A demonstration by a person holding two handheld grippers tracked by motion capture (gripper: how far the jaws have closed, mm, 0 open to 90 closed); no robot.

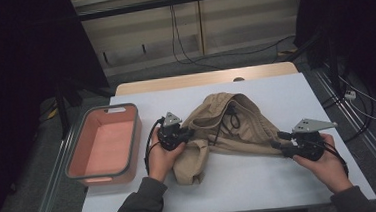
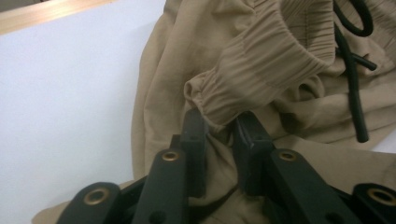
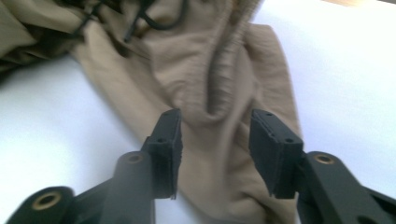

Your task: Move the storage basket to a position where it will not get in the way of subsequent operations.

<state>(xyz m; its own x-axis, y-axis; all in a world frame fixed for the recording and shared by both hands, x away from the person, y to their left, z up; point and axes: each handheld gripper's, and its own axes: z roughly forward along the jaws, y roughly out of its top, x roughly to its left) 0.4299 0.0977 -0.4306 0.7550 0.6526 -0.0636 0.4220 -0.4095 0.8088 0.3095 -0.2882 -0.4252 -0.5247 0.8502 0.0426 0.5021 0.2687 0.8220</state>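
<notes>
A white table (image 1: 261,181) carried a crumpled pair of tan shorts (image 1: 237,125), which lay near its middle, spread from the left hand across to the right. A salmon-coloured bin (image 1: 103,144) with a grey rim stood at the table's left edge, apart from the cloth.

Both forearms came in from the near edge. The left hand (image 1: 161,160) reached forward with its sleeve at the table's rim, holding the left gripper (image 1: 184,134) level and pointing toward the right into the shorts' left side. In the left gripper view its jaws were drawn close on the ribbed waistband (image 2: 261,65), pinching a gathered fold of it between the pads. The right hand (image 1: 325,166) lay palm-in at the right, holding the right gripper (image 1: 275,144) level and aimed leftward at the shorts' right end. In the right gripper view its jaws stood spread on either side of a raised ridge of elastic band (image 3: 224,74), the pads not pressing it.

A black drawstring (image 1: 229,118) curled loose on top of the cloth.
</notes>
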